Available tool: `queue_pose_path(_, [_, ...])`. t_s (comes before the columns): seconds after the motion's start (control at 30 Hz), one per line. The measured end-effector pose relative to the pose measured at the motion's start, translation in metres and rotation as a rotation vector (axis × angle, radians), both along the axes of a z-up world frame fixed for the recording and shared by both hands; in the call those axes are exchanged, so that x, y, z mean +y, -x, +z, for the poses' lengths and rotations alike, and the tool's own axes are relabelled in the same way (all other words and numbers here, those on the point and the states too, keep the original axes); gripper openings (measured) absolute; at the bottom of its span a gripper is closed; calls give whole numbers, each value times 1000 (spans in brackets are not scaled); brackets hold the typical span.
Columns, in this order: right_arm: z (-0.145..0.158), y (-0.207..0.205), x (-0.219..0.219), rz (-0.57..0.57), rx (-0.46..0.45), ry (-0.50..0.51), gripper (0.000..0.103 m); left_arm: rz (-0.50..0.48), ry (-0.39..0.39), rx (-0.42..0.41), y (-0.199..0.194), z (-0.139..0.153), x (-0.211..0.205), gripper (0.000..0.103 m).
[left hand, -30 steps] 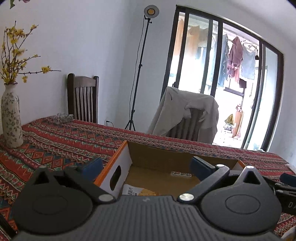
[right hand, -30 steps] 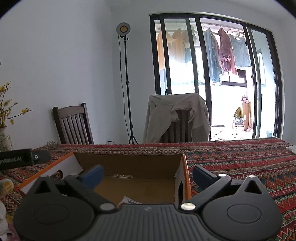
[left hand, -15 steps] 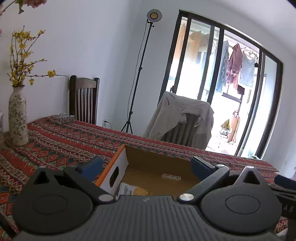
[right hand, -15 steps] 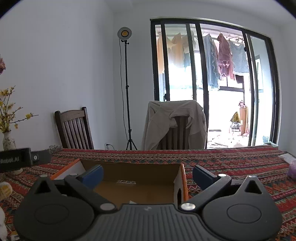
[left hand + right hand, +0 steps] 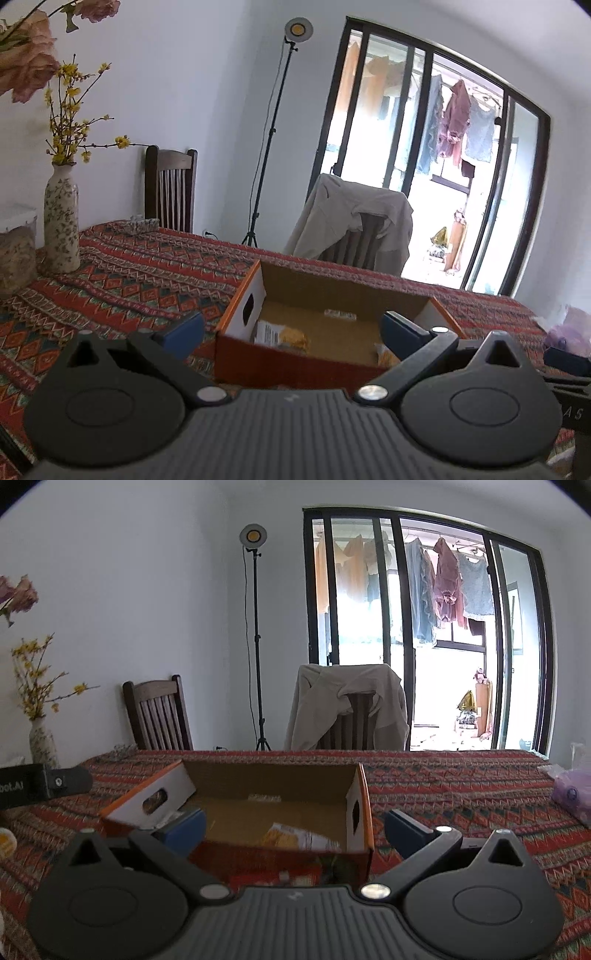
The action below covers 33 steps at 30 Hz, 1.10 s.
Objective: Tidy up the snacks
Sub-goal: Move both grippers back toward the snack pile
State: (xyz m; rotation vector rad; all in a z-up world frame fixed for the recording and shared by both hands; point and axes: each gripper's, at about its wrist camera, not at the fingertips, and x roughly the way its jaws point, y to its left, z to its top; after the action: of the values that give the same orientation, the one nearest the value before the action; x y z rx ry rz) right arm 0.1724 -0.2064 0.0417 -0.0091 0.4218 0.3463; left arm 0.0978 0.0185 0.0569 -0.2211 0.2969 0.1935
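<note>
An orange cardboard box (image 5: 295,363) with white ends stands open-topped on the patterned tablecloth. Snack packets (image 5: 282,334) with yellow and white print lie on its brown floor. My left gripper (image 5: 291,330) is open, just short of the box's near wall, with nothing between its blue fingers. In the right wrist view the same box (image 5: 258,856) sits straight ahead with a packet (image 5: 295,840) inside. My right gripper (image 5: 293,830) is open and empty, its fingers either side of the box's near wall.
A flowered vase (image 5: 61,218) with yellow twigs stands at the table's left. A purple plastic bag (image 5: 572,797) lies at the right. Two chairs (image 5: 347,709) stand behind the table, one draped with a beige jacket. A lamp stand (image 5: 255,635) is by the wall.
Both grippers have pulled back and risen from the box. More of its near wall and the packets inside now show. Both stay open.
</note>
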Motion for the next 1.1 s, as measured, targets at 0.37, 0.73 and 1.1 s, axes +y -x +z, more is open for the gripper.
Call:
queue_pose_path(0.37, [-24, 56, -22, 18, 61, -9, 103, -48, -31, 44, 51, -28, 2, 103])
queue_pose_path(0.73, [-48, 90, -50, 27, 144, -36, 103, -70, -77, 101, 92, -67, 0, 103])
queue_pose_path(1.1, [-50, 95, -45, 60, 160, -11, 103, -80, -62, 124, 89, -70, -3, 103])
